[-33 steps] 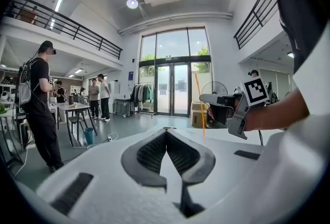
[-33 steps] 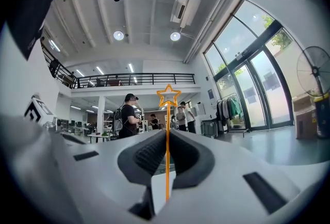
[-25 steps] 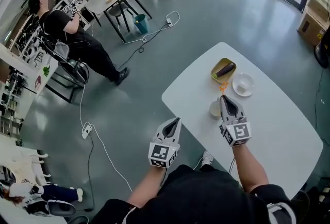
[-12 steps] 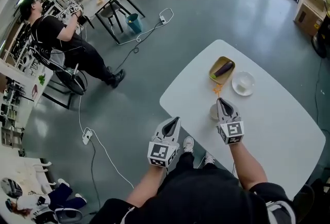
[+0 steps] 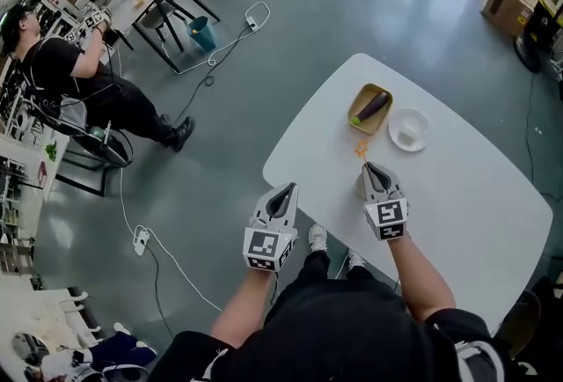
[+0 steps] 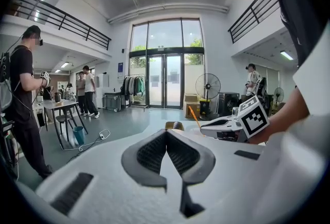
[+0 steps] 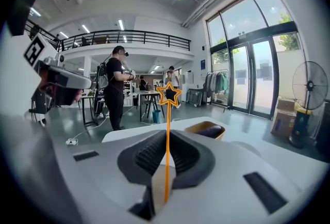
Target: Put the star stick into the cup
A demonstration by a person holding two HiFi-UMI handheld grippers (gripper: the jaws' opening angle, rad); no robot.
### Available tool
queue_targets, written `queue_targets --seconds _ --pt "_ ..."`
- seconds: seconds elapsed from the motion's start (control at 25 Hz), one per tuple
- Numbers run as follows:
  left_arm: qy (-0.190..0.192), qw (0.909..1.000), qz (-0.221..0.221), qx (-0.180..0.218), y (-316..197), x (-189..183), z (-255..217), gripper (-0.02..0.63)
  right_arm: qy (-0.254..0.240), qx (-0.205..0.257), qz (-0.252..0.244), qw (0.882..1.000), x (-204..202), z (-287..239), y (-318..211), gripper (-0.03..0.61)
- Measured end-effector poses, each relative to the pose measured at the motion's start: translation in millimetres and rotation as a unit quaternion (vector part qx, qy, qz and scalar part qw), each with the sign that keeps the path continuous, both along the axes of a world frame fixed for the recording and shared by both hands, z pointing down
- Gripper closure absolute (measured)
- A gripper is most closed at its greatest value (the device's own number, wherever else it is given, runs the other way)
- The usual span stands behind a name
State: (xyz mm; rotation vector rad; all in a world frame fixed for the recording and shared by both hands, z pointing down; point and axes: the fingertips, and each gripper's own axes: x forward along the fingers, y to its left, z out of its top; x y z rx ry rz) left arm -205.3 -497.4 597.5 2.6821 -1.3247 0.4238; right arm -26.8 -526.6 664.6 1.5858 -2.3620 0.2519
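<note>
My right gripper (image 5: 369,169) (image 7: 166,141) is shut on the thin orange star stick (image 7: 166,114). Its star (image 5: 361,149) points away from me, just past the fingertips. The pale cup (image 5: 361,187) stands on the white table (image 5: 457,195), right against the gripper's left side and partly hidden by it. My left gripper (image 5: 281,193) (image 6: 166,138) hangs off the table's near-left edge, shut, with nothing between its jaws. The left gripper view shows the right gripper (image 6: 223,125) with the stick (image 6: 193,114) sticking out of it.
A yellow tray (image 5: 360,99) holding an eggplant (image 5: 372,106) sits just beyond the star, with a white bowl (image 5: 409,128) to its right. On the grey floor lie cables with a power strip (image 5: 141,238). A seated person (image 5: 84,90) is far left.
The head view has swung a little, so everything sits lower left. The right gripper with the stick has edged closer over the cup. The left gripper stays shut beside the table.
</note>
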Motion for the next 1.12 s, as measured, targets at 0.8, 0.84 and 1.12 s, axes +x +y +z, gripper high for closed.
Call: queue_targets --seconds 0.8,0.84,1.12 --pt "0.012 0.9993 0.033 -0.009 -1.2 15.1 3.0 0.604 0.007 -0.049 -0.011 0.999 -4.3 -11.2 1.5 0.509" --pt "0.012 0.9993 0.035 -0.008 -1.0 16.9 1.8 0.604 0.003 -0.040 -0.013 0.999 -5.0 -20.6 1.9 0.509" --pt "0.032 0.9989 0.036 -0.002 -7.4 21.2 -12.6 0.604 -0.026 0.032 -0.024 0.999 -10.2 -93.7 8.0 0.515"
